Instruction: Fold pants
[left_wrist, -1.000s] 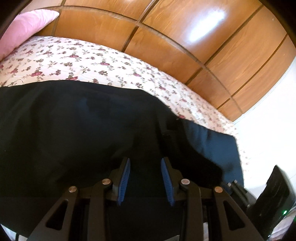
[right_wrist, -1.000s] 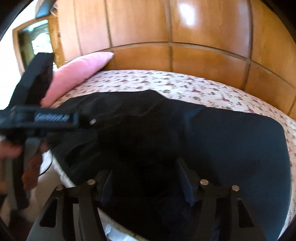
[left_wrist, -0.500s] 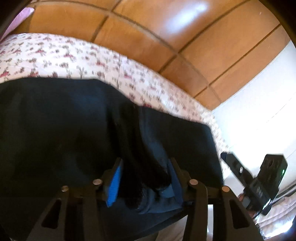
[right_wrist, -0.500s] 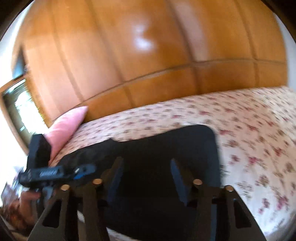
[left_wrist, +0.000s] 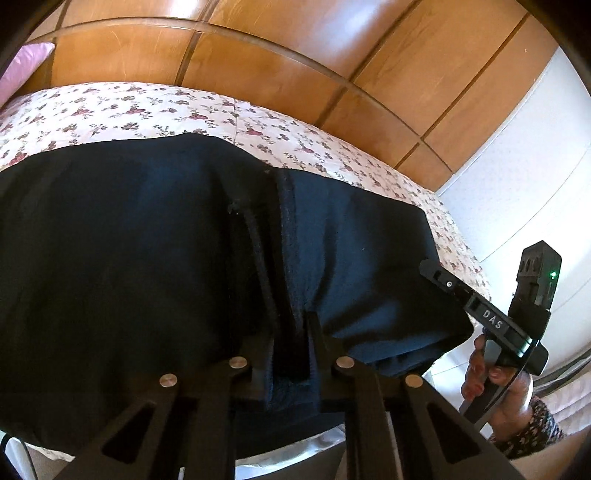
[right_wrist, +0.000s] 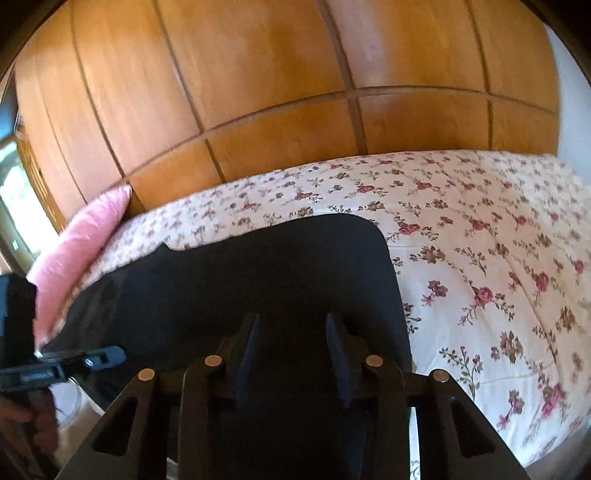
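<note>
Left gripper (left_wrist: 291, 339) pinching pants (left_wrist: 147, 240) fold; right gripper (right_wrist: 291, 332) spread, level above them.

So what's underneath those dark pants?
The pants lie on a floral bedspread, which shows around their edges. Whatever is directly beneath the cloth is covered. The left gripper pinches a fold.

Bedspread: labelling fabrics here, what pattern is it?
White bedspread with small reddish roses; clearest in the right wrist view.
</note>
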